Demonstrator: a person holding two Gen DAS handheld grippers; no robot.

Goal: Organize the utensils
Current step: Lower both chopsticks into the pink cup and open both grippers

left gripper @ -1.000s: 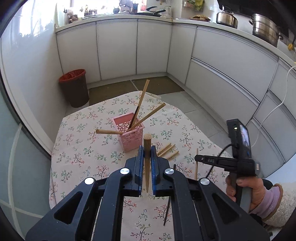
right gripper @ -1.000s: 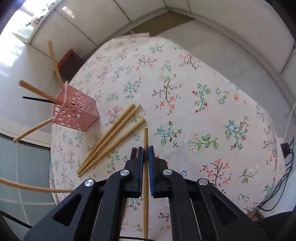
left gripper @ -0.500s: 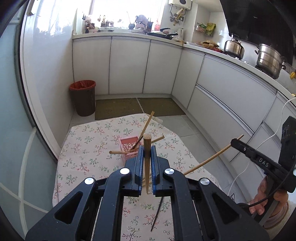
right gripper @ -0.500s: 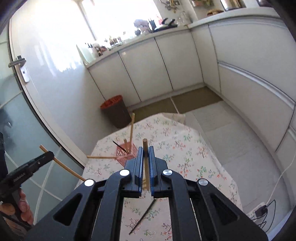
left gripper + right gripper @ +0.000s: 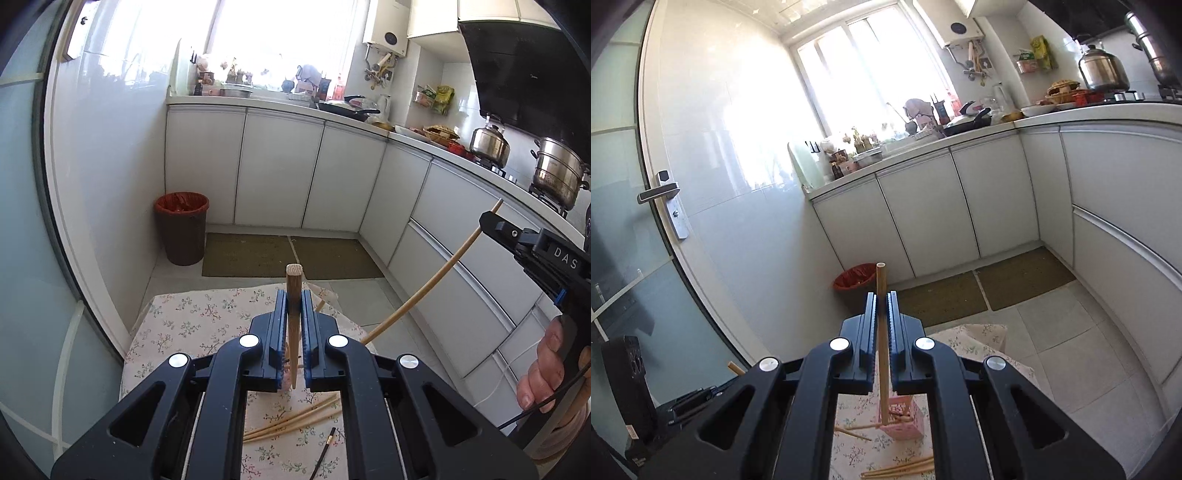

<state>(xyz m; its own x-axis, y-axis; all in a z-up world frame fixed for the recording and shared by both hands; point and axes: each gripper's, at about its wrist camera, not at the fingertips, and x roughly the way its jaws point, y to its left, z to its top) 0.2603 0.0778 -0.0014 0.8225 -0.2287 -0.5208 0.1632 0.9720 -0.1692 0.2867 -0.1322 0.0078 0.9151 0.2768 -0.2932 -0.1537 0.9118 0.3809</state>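
Holding one wooden chopstick each: left gripper point(image 5: 294, 306) clamped on a thick-ended chopstick point(image 5: 293, 325) standing upright between its jaws, right gripper point(image 5: 881, 310) clamped on a thinner chopstick point(image 5: 882, 343), also upright. Both sit above the floral-cloth table point(image 5: 184, 325). Pink perforated holder point(image 5: 905, 422) on the table below the right gripper, sticks poking out sideways. Loose wooden chopsticks point(image 5: 291, 421) lie bunched on the cloth, one black chopstick point(image 5: 323, 456) beside them. Red bin point(image 5: 181, 232) by the cabinets
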